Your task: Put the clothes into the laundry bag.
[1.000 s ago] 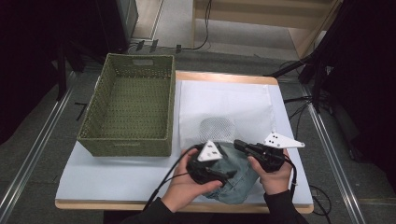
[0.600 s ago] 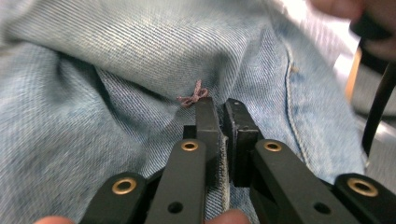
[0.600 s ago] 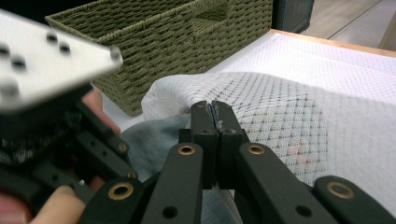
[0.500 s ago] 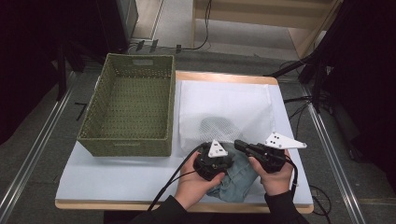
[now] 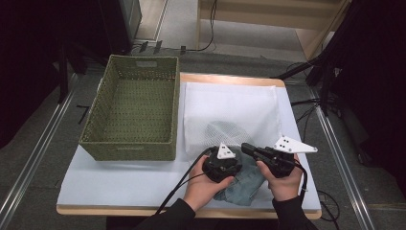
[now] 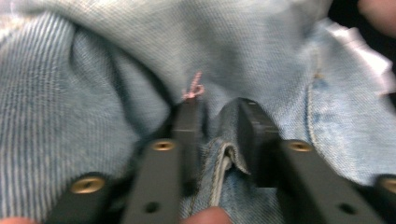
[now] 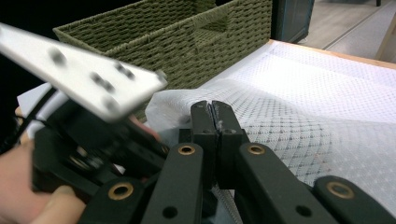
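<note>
A pale blue denim garment (image 5: 245,186) lies bunched at the table's front edge, its far part under the white mesh bag (image 5: 230,103). My left gripper (image 5: 229,172) points down into the denim. In the left gripper view its jaws (image 6: 217,112) have just been opening and stand a little apart, with a folded denim hem (image 6: 224,154) loose between them. My right gripper (image 5: 245,146) is beside it, pointing left. In the right gripper view its jaws (image 7: 215,109) are shut on the thin edge of the mesh bag (image 7: 327,107), holding it raised.
A green woven basket (image 5: 129,146) stands at the left of the table, its near wall level with my grippers. The mesh bag covers the table's right half. The table's front edge (image 5: 143,210) is just below the hands.
My left gripper has shifted a little right and down into the denim. The denim heap looks smaller and more tucked toward the bag. The right gripper has stayed in place.
</note>
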Demonstrator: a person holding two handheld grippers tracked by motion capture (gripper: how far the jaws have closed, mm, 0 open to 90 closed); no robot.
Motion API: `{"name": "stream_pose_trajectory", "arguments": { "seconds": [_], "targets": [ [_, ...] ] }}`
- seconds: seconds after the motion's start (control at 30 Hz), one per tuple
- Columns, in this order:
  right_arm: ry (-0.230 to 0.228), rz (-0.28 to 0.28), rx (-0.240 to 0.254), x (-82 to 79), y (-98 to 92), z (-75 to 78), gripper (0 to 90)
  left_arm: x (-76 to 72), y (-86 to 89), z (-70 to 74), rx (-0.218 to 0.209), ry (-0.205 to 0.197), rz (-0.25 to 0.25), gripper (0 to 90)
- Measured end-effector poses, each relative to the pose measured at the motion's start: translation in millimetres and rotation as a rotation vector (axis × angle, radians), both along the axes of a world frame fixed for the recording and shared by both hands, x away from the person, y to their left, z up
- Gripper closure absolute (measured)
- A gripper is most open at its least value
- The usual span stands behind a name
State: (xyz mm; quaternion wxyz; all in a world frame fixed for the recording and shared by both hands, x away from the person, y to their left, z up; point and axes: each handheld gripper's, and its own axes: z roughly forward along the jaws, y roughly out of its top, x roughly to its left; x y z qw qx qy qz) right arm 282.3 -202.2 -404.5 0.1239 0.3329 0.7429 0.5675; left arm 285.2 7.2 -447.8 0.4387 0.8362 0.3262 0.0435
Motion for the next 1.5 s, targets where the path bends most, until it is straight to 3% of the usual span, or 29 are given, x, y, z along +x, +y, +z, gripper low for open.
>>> {"name": "stream_pose_trajectory", "arguments": {
  "seconds": [0.17,0.2,0.27,0.33,0.4,0.43,0.47,0.53,0.63,0.67,0.7,0.77,0.83,0.87,0.9,1.0,1.07,1.1,1.17,1.2,1.27,1.3,1.37,1.43,1.47,1.5],
  "targets": [
    [0.009,-0.008,0.0,1.2,-2.1,-1.5,90.0,-13.0,9.3,21.3,-0.062,-0.037,-0.028,50.2],
    [0.008,-0.01,-0.001,1.8,-2.3,-2.0,90.0,-16.0,8.7,25.1,-0.081,-0.029,-0.041,48.4],
    [0.01,-0.011,-0.001,2.7,-2.2,-3.1,90.0,-21.5,1.6,28.4,-0.076,0.006,-0.107,44.8],
    [0.014,-0.012,-0.002,3.1,-1.1,-4.2,90.0,-27.4,-11.7,24.8,-0.012,0.025,-0.182,35.4],
    [0.016,-0.01,-0.005,3.0,0.2,-5.0,90.0,-33.5,-32.0,10.2,0.142,0.04,-0.236,25.8],
    [0.015,-0.009,-0.006,3.0,0.5,-5.3,90.0,-33.9,-36.4,3.9,0.18,0.031,-0.232,24.3],
    [0.014,-0.01,-0.008,2.2,0.4,-5.2,90.0,-32.3,-40.2,-5.1,0.194,0.017,-0.195,26.4],
    [0.017,-0.01,-0.007,1.9,-0.2,-5.0,90.0,-31.2,-39.7,-5.5,0.202,0.004,-0.173,30.8],
    [0.017,-0.011,-0.002,2.8,-2.9,-5.7,90.0,-31.0,-37.7,-3.3,0.241,-0.038,-0.149,58.0],
    [0.019,-0.01,-0.001,3.0,-3.3,-5.9,90.0,-29.0,-33.6,-1.0,0.213,-0.015,-0.153,70.6],
    [0.021,-0.008,0.002,3.1,-3.2,-6.1,90.0,-27.1,-31.1,0.2,0.195,0.006,-0.149,77.6],
    [0.017,-0.007,0.0,2.9,-2.9,-5.4,90.0,-23.7,-24.1,4.7,0.147,0.011,-0.126,82.0],
    [0.014,-0.006,0.005,1.1,-2.8,-1.8,90.0,-23.6,-19.7,11.5,0.103,-0.024,-0.091,83.4],
    [0.005,-0.006,0.009,0.6,-2.8,-0.2,90.0,-23.2,-14.8,21.1,0.033,-0.068,-0.024,83.5],
    [0.005,-0.006,0.009,0.6,-2.8,-0.2,90.0,-23.2,-14.8,21.1,0.033,-0.068,-0.024,83.5],
    [-0.005,0.005,0.036,-2.4,-2.1,5.8,90.0,-19.9,-7.4,33.0,-0.058,-0.152,0.111,83.3],
    [-0.01,0.015,0.041,-4.1,-0.7,9.1,90.0,-15.8,-6.7,33.0,-0.069,-0.178,0.169,82.8],
    [-0.01,0.019,0.038,-4.5,0.0,9.7,90.0,-12.9,-8.3,30.5,-0.062,-0.17,0.173,82.3],
    [-0.008,0.019,0.035,-3.5,-0.2,8.1,90.0,-3.8,-15.5,16.0,-0.006,-0.13,0.166,80.4],
    [0.004,0.01,0.039,-1.3,-2.4,4.2,90.0,2.7,-19.8,2.2,0.021,-0.076,0.149,75.6],
    [0.009,0.006,0.039,-0.6,-3.7,2.8,90.0,6.2,-19.2,-11.3,-0.005,-0.028,0.134,72.6],
    [0.013,-0.001,0.038,0.3,-5.7,1.1,90.0,3.0,-17.4,-11.7,-0.043,-0.031,0.125,69.5],
    [0.018,-0.014,0.03,1.5,-10.2,-1.0,90.0,-5.6,-13.2,-3.5,-0.08,-0.058,0.073,58.5],
    [0.025,-0.023,0.032,3.3,-14.5,-3.5,90.0,-15.5,-5.9,7.8,-0.073,-0.102,0.029,50.7],
    [0.036,-0.028,0.035,4.7,-16.2,-6.0,90.0,-21.6,4.9,16.5,-0.074,-0.1,-0.002,44.6],
    [0.036,-0.028,0.035,4.7,-16.2,-6.0,90.0,-21.6,4.9,16.5,-0.074,-0.1,-0.002,42.7]
  ]
}}
